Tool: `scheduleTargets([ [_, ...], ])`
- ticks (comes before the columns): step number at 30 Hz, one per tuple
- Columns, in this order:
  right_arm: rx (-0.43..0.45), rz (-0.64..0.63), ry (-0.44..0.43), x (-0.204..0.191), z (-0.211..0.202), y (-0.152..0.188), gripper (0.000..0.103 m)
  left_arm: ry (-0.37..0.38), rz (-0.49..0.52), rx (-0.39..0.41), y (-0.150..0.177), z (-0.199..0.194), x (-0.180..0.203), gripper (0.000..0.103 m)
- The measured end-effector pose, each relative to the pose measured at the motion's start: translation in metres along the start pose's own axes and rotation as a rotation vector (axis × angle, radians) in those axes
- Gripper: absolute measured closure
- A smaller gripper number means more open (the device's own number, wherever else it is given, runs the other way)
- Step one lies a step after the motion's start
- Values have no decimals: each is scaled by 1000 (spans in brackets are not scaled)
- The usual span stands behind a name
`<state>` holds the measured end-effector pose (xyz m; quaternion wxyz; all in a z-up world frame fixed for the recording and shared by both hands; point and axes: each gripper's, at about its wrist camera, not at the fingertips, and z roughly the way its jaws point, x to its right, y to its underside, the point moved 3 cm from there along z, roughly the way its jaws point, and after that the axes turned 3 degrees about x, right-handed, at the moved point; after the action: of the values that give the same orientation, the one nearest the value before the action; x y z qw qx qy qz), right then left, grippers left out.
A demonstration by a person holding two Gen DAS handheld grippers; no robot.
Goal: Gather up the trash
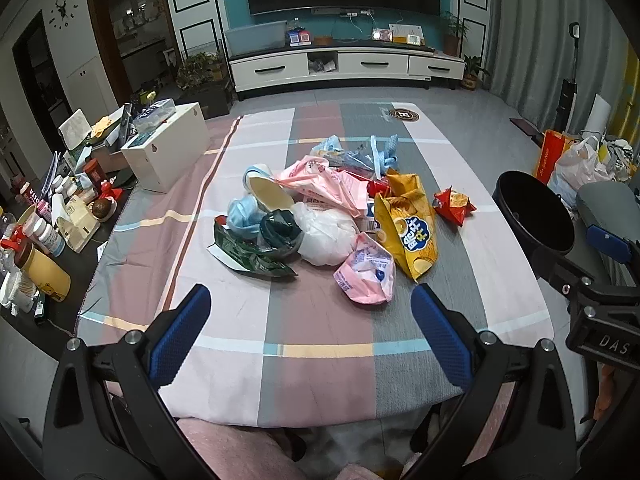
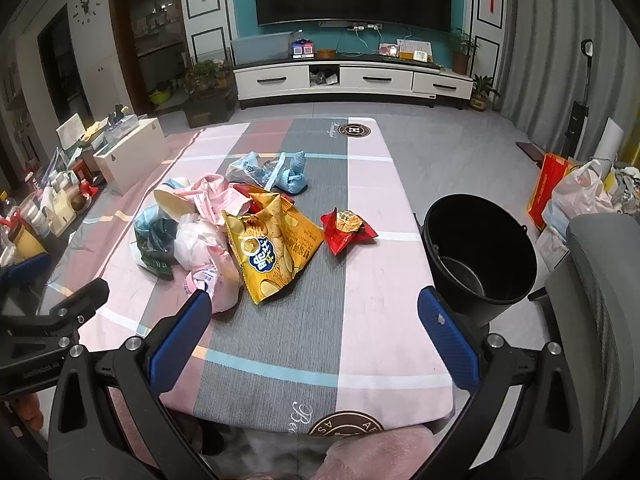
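A heap of trash lies mid-table: a yellow chip bag (image 1: pixel 408 228) (image 2: pixel 272 246), a small red wrapper (image 1: pixel 454 205) (image 2: pixel 348 230) off to its right, pink bags (image 1: pixel 366 274) (image 2: pixel 218 284), a white bag (image 1: pixel 326 236), a green packet (image 1: pixel 250 258) and blue bags (image 1: pixel 352 152) (image 2: pixel 290 172) at the back. A black bucket (image 2: pixel 478 250) (image 1: pixel 534 214) stands by the table's right edge. My left gripper (image 1: pixel 310 328) hangs open over the near table, short of the heap. My right gripper (image 2: pixel 314 334) is open too, near the front edge left of the bucket.
A checked cloth covers the table (image 2: pixel 360 360). A white box (image 1: pixel 168 150) and many bottles and jars (image 1: pixel 44 236) crowd the left side. Bags (image 2: pixel 576 196) sit on the floor at right, next to a grey chair (image 2: pixel 600 280). A TV cabinet (image 1: pixel 344 66) lines the far wall.
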<state>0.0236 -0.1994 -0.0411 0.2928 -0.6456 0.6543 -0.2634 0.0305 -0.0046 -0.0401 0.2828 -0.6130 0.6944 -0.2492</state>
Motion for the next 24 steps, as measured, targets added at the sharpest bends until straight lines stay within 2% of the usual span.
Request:
scheduleTargets([
  [7,-9,21,-19,10,5,2,3,1,14,-5,-2,3,7,3],
  [10,-28,43,-64,16,13,5,3,27,-1,-25,0,10,7,3],
  [14,-63,95,-180,23,30,12,3,104,-83,-80,9,31,-5,3],
  [20,-74,89,-216,26,53,24,3,162,-213,-171,34,70,-35,3],
  [24,-74,65,-251,20,68,28,3,270,-323,-215,47,89,-45,3],
])
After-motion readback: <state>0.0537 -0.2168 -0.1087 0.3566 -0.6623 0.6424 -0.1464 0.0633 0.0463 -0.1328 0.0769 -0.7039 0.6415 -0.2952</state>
